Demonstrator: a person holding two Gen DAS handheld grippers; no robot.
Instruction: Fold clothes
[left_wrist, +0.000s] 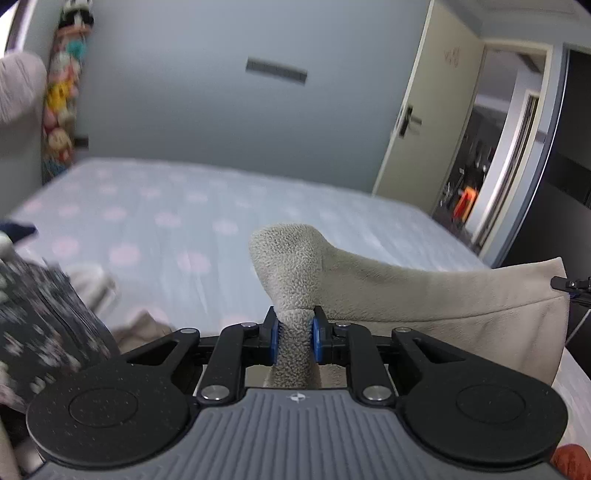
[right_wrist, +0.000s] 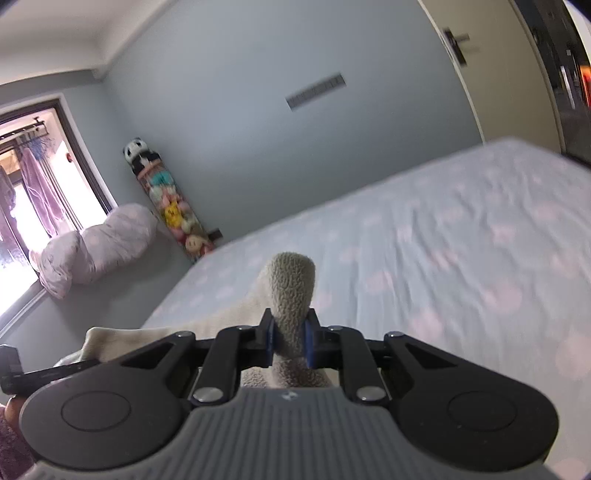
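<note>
- The left hand-held gripper (left_wrist: 294, 334) is clamped narrow on a bunched corner of a beige fleece garment (left_wrist: 424, 291); its blue pads (left_wrist: 274, 334) press the cloth from both sides
- From that pinch a rounded knob of fleece stands up above the jaws, and the rest of the cloth stretches away to the right of the left wrist view as a taut sheet, held up above the near right part of the bed (left_wrist: 166, 206)
- The right hand-held gripper (right_wrist: 290, 341) is likewise closed narrow on a bunch of the same beige fleece garment (right_wrist: 291, 291), with a knob of fabric poking up past its jaws
- In the right wrist view the cloth runs off to the left from the pinch, so the garment spans between the two hand-held grippers
- No earlier view is given, so only the present grip is told: both pinch cloth
- The bed has a pale blue sheet with pink spots, blurred in both views
- A dark patterned cloth (left_wrist: 44, 317) lies at the near left edge of the bed, with another pale cloth (left_wrist: 144, 328) just beside it
</note>
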